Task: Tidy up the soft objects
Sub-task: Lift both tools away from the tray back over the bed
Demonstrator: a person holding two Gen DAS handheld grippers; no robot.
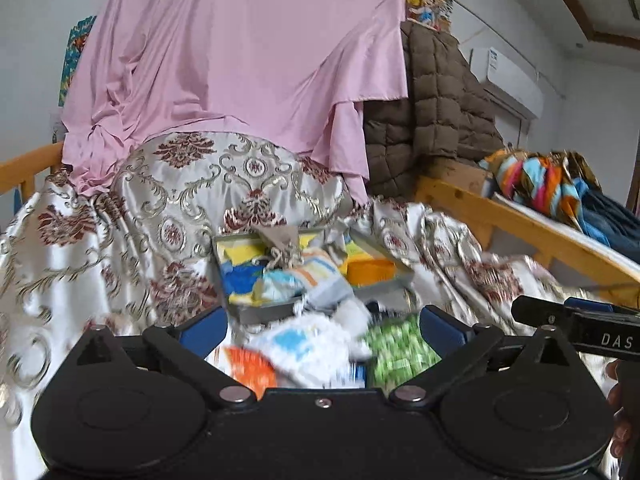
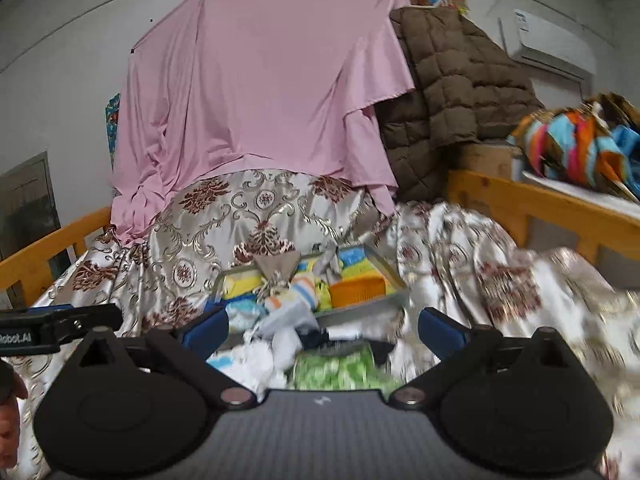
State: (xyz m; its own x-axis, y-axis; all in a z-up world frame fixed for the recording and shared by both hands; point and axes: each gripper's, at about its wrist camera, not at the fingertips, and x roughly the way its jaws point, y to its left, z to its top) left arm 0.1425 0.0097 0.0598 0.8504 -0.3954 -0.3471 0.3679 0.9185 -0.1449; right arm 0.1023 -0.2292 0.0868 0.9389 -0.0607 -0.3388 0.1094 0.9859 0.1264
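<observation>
A grey tray (image 1: 264,312) (image 2: 360,309) lies on the patterned bedspread, filled with folded cloths in yellow, orange, blue and stripes and a small grey drawstring pouch (image 1: 280,242) (image 2: 276,266). Loose soft pieces lie in front of it: a white cloth with blue patches (image 1: 308,340) (image 2: 256,360), an orange one (image 1: 252,368), a green patterned one (image 1: 400,348) (image 2: 340,368). My left gripper (image 1: 322,328) is open above these, holding nothing. My right gripper (image 2: 322,326) is open too, with nothing between its blue pads.
A pink sheet (image 1: 240,60) hangs behind a satin-covered mound (image 1: 224,184). A brown quilted jacket (image 1: 436,92) hangs at the right. Wooden bed rails (image 1: 520,220) (image 2: 52,248) run along both sides. Colourful fabric (image 2: 576,140) sits on the right ledge. A person's hand (image 2: 8,432) shows.
</observation>
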